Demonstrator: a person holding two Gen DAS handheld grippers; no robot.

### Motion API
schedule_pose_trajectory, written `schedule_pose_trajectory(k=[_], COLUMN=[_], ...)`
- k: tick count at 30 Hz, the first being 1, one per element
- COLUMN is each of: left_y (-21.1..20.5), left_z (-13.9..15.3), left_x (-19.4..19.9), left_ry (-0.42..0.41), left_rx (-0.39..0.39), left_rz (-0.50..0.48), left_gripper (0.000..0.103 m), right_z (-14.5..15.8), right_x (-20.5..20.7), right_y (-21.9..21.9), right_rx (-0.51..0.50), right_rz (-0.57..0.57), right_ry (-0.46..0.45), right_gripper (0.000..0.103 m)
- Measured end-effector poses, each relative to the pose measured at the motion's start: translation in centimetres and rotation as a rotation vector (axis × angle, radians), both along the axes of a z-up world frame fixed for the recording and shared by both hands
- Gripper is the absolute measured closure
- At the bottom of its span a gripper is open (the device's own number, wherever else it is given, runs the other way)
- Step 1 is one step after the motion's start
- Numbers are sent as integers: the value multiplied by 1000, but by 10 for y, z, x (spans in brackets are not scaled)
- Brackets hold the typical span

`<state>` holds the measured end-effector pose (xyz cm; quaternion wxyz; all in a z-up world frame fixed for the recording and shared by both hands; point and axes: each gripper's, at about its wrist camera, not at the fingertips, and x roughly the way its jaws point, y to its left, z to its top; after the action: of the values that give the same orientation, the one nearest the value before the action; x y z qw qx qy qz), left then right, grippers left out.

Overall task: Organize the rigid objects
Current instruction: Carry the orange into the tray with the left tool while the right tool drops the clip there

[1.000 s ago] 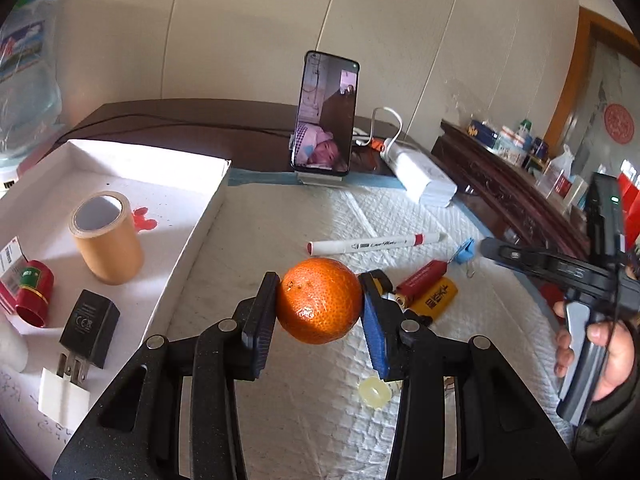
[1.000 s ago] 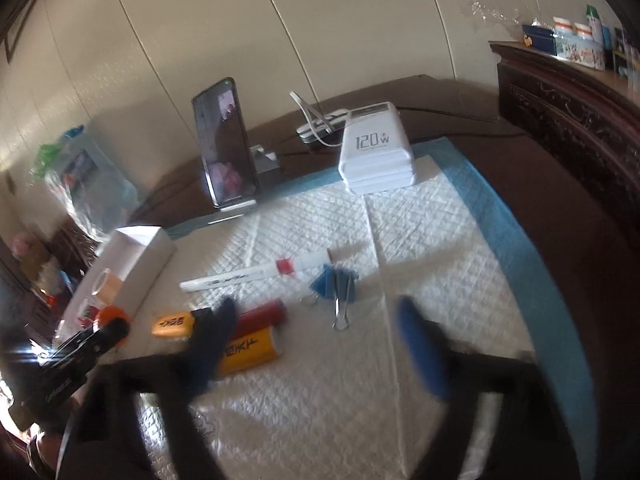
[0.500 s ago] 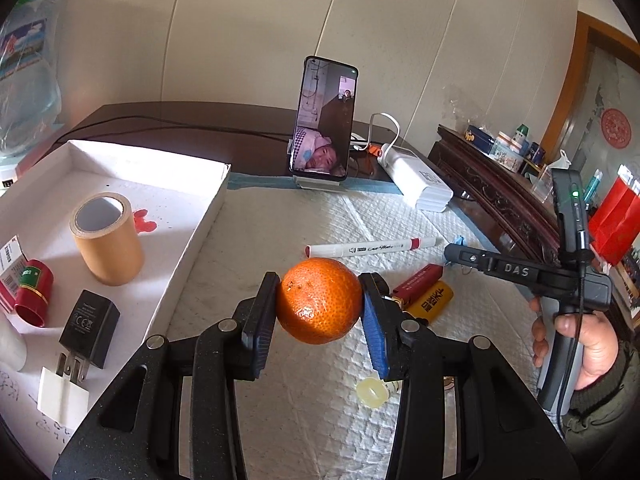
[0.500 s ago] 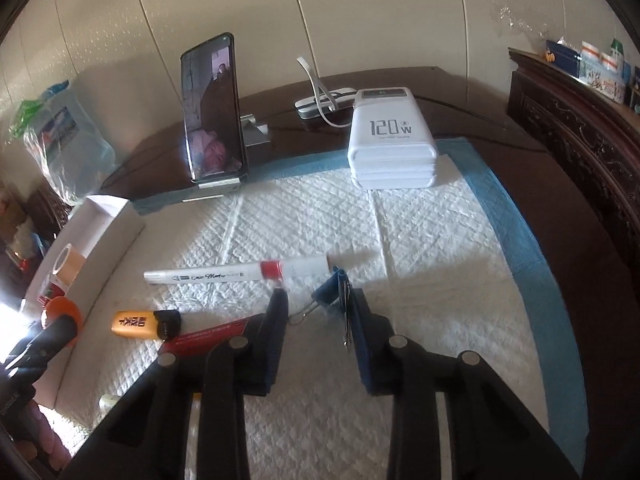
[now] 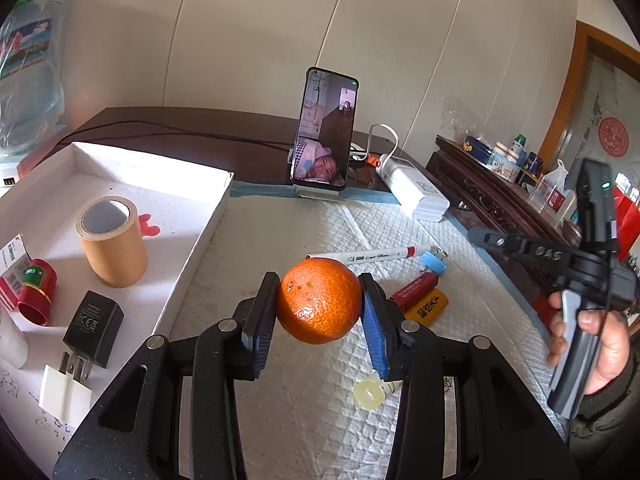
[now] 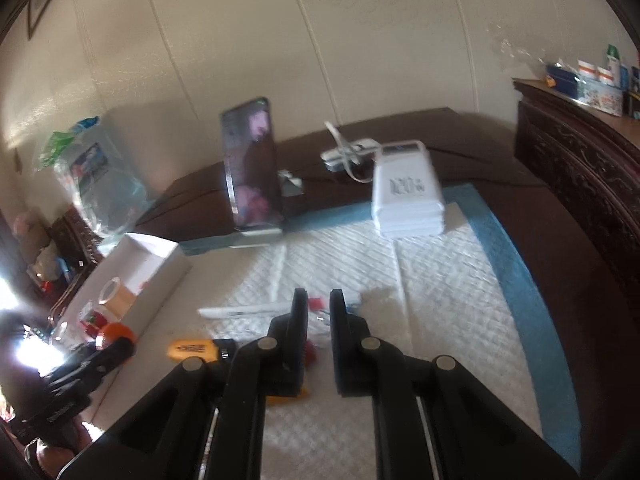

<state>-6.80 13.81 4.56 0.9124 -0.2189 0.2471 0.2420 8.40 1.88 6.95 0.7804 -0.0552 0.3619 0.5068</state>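
Note:
My left gripper (image 5: 320, 304) is shut on an orange (image 5: 319, 301) and holds it above the white pad, just right of the white box (image 5: 208, 224). The box holds a tape roll (image 5: 112, 240), a black charger (image 5: 93, 323), a white plug (image 5: 64, 392) and a red tin (image 5: 38, 292). On the pad lie a white marker (image 5: 372, 256), a blue binder clip (image 5: 434, 261), a red lighter (image 5: 412, 286), a yellow lighter (image 5: 428, 307) and a small pale cap (image 5: 370, 394). My right gripper (image 6: 318, 300) is nearly shut with nothing between its jaws, above the marker (image 6: 240, 311).
A phone on a stand (image 5: 324, 148) and a white power bank (image 5: 416, 192) stand at the pad's far edge. A dark carved cabinet (image 5: 500, 200) with bottles runs along the right. A plastic bag (image 5: 24, 80) is at the far left.
My right gripper went from wide open to nearly shut and shifted over the marker and clip. My left gripper kept the orange, almost still.

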Motion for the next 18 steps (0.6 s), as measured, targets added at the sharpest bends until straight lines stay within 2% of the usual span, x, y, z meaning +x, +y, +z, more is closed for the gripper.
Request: schedule_pose_trajectory(k=[3, 5, 7, 12, 15, 16, 17, 18], left_y=[0, 0, 1, 3, 2, 2, 2, 2], left_z=[0, 0, 0, -2, -1, -1, -1, 0], left_x=[-1, -2, -3, -3, -3, -4, -4, -4], left_ry=[-4, -5, -7, -4, -6, -8, -10, -12], left_rx=[0, -4, -9, -20, -19, -19, -19, -19], left_rz=[1, 4, 9, 12, 8, 9, 9, 10], left_gripper=[64, 64, 64, 64, 64, 64, 64, 64], right_z=[-12, -20, -25, -39, -45, -46, -47, -47], right_x=[4, 3, 3, 2, 8, 9, 9, 8], right_y=[7, 17, 23, 38, 37, 37, 38, 38], right_rx=[-41, -88, -96, -142, -147, -144, -145, -143], right_rz=[-7, -2, 5, 19, 26, 31, 42, 53], right_ry=[14, -12, -8, -20, 24, 34, 39, 44], right_gripper=[89, 67, 57, 57, 58, 74, 85, 85])
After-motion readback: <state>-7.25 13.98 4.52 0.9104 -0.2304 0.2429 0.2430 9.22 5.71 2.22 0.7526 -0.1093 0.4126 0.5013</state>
